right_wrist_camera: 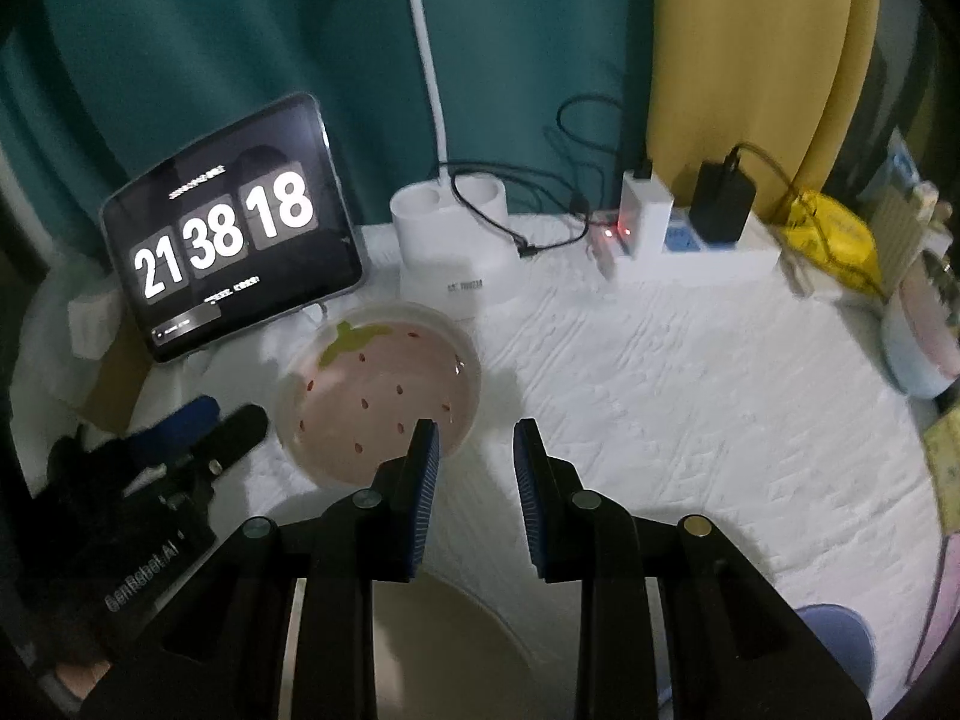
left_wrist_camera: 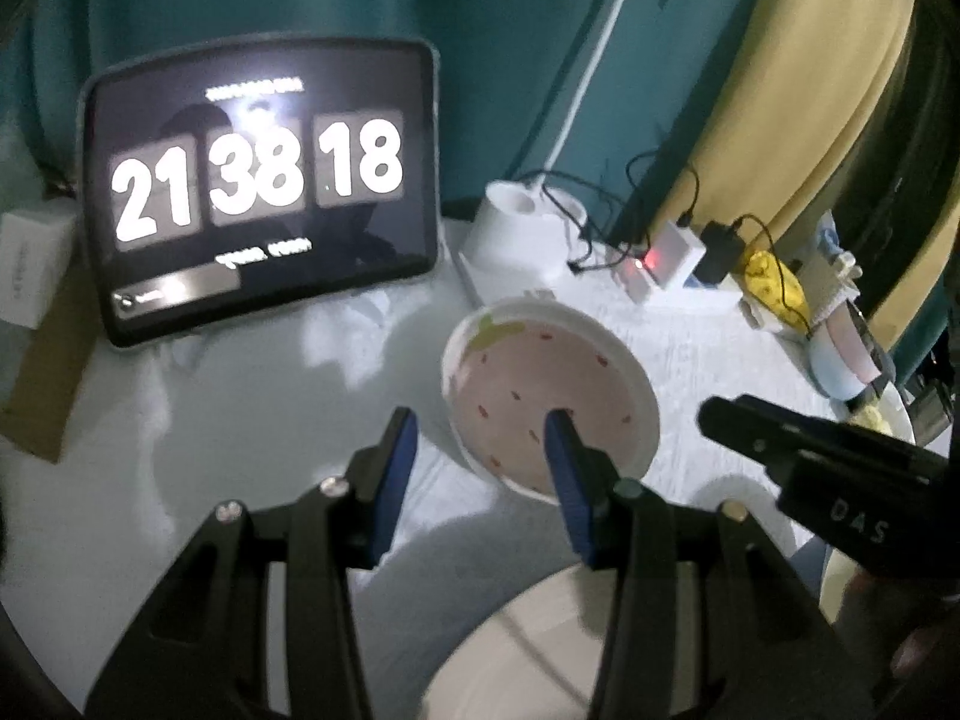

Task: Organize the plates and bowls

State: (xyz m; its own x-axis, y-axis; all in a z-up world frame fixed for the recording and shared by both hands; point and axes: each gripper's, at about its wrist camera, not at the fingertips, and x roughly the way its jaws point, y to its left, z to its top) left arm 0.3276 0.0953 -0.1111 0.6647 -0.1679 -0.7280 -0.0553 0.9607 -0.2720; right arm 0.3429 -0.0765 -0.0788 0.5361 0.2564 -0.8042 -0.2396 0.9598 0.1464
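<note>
Nearest the lens in both wrist views: a pale round plate (right_wrist_camera: 456,648), mostly hidden under the gripper bodies at the desk's near edge; its rim also shows in the left wrist view (left_wrist_camera: 510,654).

Left gripper (left_wrist_camera: 483,438) w/ blue pads spread apart, nothing between them. Its right finger (left_wrist_camera: 561,456) overlaps the near rim of the strawberry bowl (left_wrist_camera: 540,384) in the left wrist view; left finger sits over bare cloth just beside the bowl. Contact w/ the rim: can't tell, pic is blurred.

Right gripper (right_wrist_camera: 474,450) also released, jaws apart, empty, hovering over the white desk cloth (right_wrist_camera: 690,420) just right of the bowl (right_wrist_camera: 378,396). Its left pad overlaps the bowl's near rim in its own view.

Bowl: pink inside, red seed marks, green leaf print at the far side, upright, approx. mid-desk, left of centre.

Behind it, towards the desk's back edge: tablet (right_wrist_camera: 234,234) propped up showing 21 38 18, white lamp base (right_wrist_camera: 456,240) w/ a thin white neck, power strip (right_wrist_camera: 690,252) w/ black charger and red light. Yellow bag (right_wrist_camera: 834,240) at the back right corner. Teal curtain (right_wrist_camera: 210,42) behind.
</note>
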